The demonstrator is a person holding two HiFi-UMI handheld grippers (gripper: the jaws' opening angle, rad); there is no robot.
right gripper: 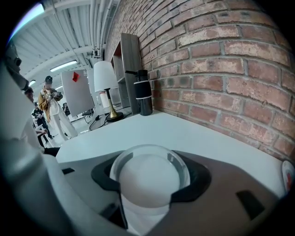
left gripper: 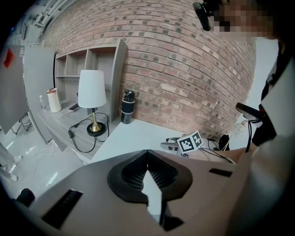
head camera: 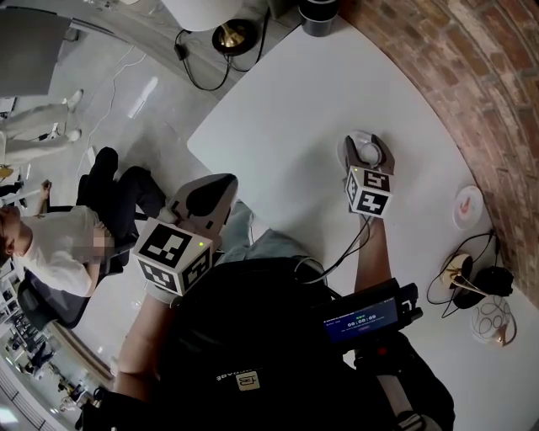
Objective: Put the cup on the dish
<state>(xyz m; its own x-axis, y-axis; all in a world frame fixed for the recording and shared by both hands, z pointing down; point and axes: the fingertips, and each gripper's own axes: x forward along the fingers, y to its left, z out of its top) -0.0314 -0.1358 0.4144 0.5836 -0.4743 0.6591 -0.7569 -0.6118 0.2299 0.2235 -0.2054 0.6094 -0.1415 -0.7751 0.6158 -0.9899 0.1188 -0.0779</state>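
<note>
A small whitish translucent cup [head camera: 369, 153] sits clamped between the jaws of my right gripper [head camera: 367, 141], held over the white table [head camera: 295, 109]. From the right gripper view the cup [right gripper: 148, 177] fills the space between the dark pads [right gripper: 197, 177]. The dish [head camera: 468, 206], a small white saucer with a red mark, lies on the table to the right, close to the brick wall; only its edge [right gripper: 290, 176] shows at far right. My left gripper [head camera: 217, 189] hangs off the table's near-left edge, shut and holding nothing [left gripper: 147, 153].
A lamp base [head camera: 234, 35] with its cable and a black cylinder [head camera: 318, 15] stand at the table's far end. Cables and a dark charger [head camera: 482, 284] lie near the dish on its near side. A seated person [head camera: 59, 244] is off to the left.
</note>
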